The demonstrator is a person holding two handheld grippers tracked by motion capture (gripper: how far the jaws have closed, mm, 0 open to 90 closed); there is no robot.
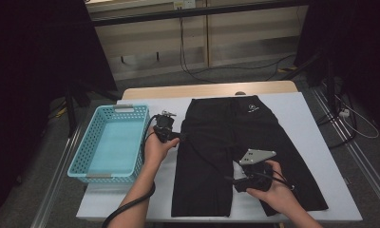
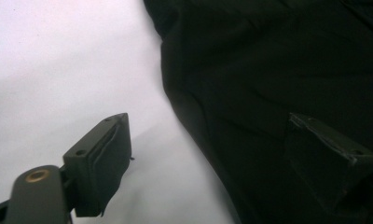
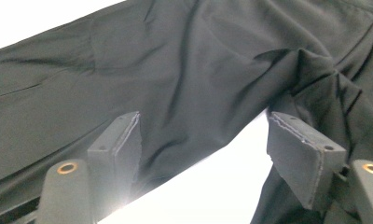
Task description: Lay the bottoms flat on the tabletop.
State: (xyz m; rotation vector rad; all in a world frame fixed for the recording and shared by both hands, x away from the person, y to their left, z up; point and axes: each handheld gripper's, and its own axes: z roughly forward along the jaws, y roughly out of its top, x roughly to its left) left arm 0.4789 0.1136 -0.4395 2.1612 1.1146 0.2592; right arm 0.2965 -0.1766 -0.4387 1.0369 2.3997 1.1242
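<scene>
Left tool (image 1: 182, 136) and right tool (image 1: 229, 179) gaping, empty, over black shorts (image 1: 235, 137), small white logo (image 1: 251, 108) unreadable.

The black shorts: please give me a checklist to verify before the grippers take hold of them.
1. Black shorts lie spread flat on the table: ok.
2. Left gripper open, jaws straddling the shorts' left edge: ok.
3. Right gripper open over the crotch area between the legs: ok.
4. Either gripper already pinching cloth: not ok, neither is.
5. Blue basket free to receive the shorts: ok.
6. Jaws low enough to catch the cloth: cannot tell.
</scene>
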